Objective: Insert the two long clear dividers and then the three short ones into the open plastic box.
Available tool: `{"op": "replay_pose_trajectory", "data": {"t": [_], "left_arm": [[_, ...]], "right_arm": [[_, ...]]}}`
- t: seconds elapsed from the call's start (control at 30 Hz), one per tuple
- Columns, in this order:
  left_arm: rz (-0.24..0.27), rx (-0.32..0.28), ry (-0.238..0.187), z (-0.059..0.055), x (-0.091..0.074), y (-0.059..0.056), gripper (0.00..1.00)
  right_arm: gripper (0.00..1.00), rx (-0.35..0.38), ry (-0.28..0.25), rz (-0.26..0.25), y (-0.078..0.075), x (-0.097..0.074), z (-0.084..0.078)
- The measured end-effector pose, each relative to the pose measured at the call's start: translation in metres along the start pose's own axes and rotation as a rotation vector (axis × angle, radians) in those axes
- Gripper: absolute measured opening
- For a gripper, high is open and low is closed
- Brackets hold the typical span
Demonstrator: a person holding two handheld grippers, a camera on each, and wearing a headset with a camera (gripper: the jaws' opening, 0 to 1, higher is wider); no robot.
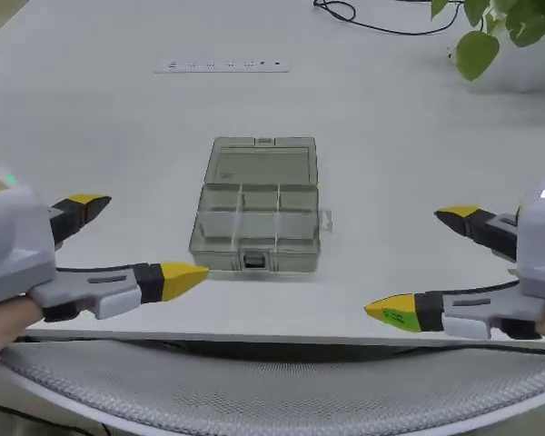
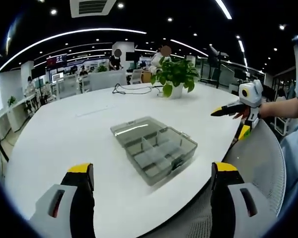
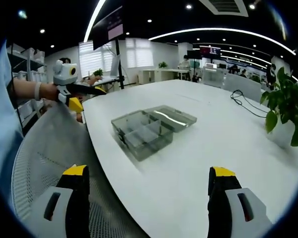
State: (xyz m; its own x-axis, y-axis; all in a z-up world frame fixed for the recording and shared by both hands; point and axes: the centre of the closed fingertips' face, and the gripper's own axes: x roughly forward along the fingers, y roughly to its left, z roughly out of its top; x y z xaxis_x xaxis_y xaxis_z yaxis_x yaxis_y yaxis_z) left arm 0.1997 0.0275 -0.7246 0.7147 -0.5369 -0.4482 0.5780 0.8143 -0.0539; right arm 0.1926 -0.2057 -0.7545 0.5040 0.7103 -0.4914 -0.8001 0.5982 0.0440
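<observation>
Big white table [image 1: 391,136] under my feed, open plastic box [image 1: 220,259] sitting near its front edge, lid flipped back. Left gripper [image 1: 154,236] and right gripper [image 1: 404,262] flank it, well apart, both jaws spread wide, holding nothing. Clear dividers [image 1: 259,213] stand inside, splitting the tray.
</observation>
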Motion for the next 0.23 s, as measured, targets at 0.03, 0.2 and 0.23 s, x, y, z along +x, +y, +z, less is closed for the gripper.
{"op": "replay_pose_trajectory", "data": {"t": [0.03,0.2,0.23], "left_arm": [[0.003,-0.003,0.009,-0.0035,0.0009,0.0025,1.00],[0.014,-0.067,0.020,-0.0105,-0.0015,0.0104,1.00],[0.012,-0.060,0.014,-0.0097,-0.0023,0.0103,1.00]], "right_arm": [[1.00,0.009,0.002,-0.003,0.0003,0.0000,0.0002],[1.00,0.066,0.026,-0.041,-0.0002,-0.0018,0.0001],[1.00,0.064,0.015,-0.031,0.0017,-0.0018,0.0035]]}}
